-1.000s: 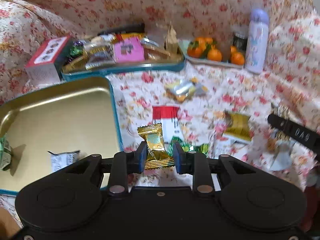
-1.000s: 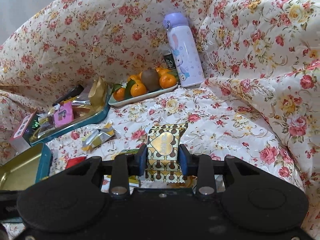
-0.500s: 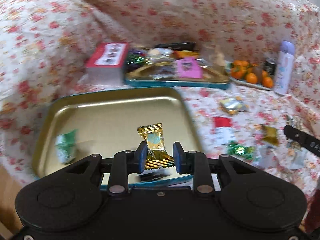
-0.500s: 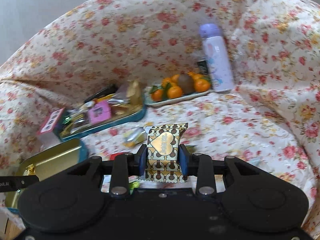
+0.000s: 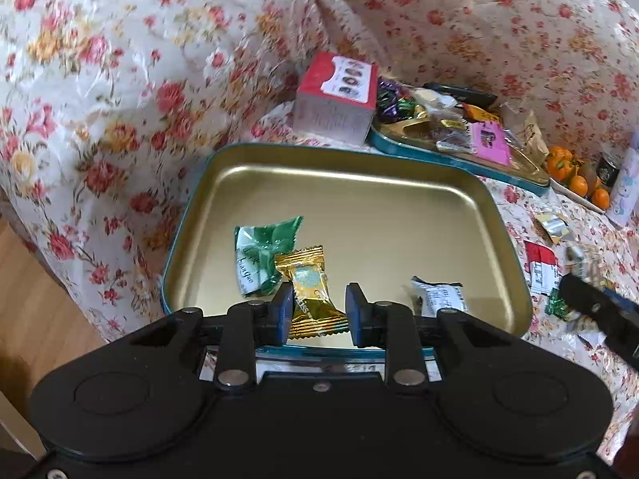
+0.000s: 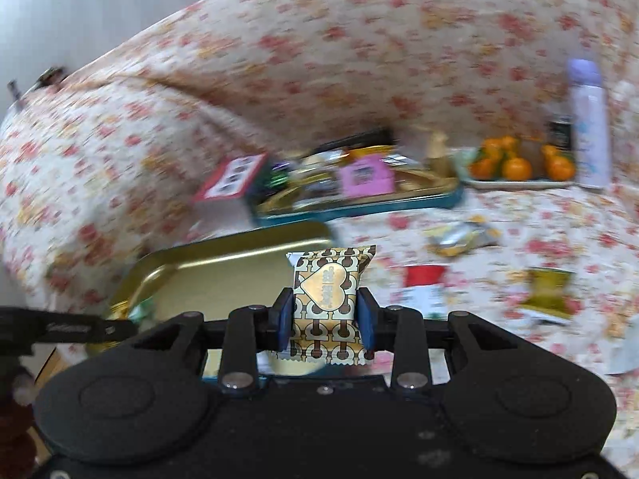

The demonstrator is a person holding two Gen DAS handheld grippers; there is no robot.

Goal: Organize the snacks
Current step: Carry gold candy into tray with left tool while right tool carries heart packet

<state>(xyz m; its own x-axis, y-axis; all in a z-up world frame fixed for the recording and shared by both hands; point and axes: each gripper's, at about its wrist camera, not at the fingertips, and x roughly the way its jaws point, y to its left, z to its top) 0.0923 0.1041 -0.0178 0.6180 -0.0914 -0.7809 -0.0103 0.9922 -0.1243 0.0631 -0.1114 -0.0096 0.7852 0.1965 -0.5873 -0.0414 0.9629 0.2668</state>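
moved since earlier frame: both grippers have travelled from the scattered snacks on the flowered cloth toward the gold tin; in the left view the tin, once off to the side, now fills the middle.
left gripper (image 5: 315, 311): jaws narrow, clamped on the gold candy (image 5: 311, 291); hangs over the tin's near edge, pointing down into it.
gold candy: pinched low on its body, crimped top end leaning up and to the left, bottom crimp below the pads; long axis runs roughly along the gripper's line, slightly tilted.
why held so: a grip across the short width leaves the wrapper ends free, so it should drop clean when the jaws part.
right gripper (image 6: 324, 319): jaws narrow, closed on the heart-print packet (image 6: 329, 295); only just reaching the tin's right corner.
heart-print packet: upright between the pads, long axis vertical, heart face toward the camera, top crimp uppermost.
gold tin (image 5: 343, 167): open, shallow, resting on the cloth; serves as the collecting place.
tin contents: green wrapper (image 5: 261, 251) flat at the left, white sachet (image 5: 439, 295) near the right front corner; well apart from each other.
loose snacks: red-and-white packet (image 6: 423, 287) and olive packet (image 6: 547, 291) on the cloth, right of the tin, not yet gathered.
background: second tray (image 5: 459, 151) heaped with sweets, red box (image 5: 335, 99) beside it, oranges (image 6: 519, 163) and lilac bottle (image 6: 589, 119) further right.
step in hand, judged: release of the gold candy into the tin, the packet to follow.
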